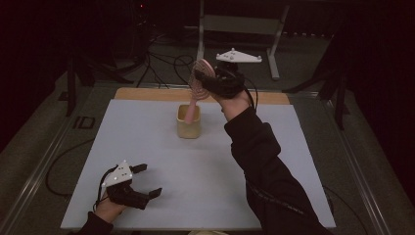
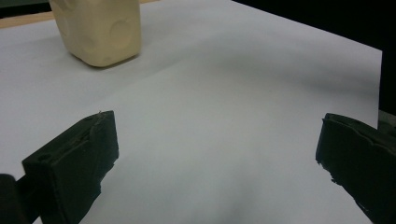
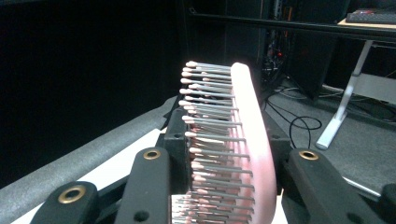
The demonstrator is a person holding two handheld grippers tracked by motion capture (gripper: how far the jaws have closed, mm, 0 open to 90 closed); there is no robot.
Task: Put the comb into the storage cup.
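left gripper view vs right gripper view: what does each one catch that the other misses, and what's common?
Left gripper view alone: the cream cup standing on the white table sheet, with the left hand-held gripper wide open above bare sheet. Right gripper view alone: the pink hairbrush, bristles facing left, clamped in the right hand-held gripper, with floor cables and a desk leg behind. Shared: a bit of white sheet and a dark background.

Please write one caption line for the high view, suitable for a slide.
Right gripper holds a pink hairbrush by its head, handle in a cream cup; left gripper rests open.
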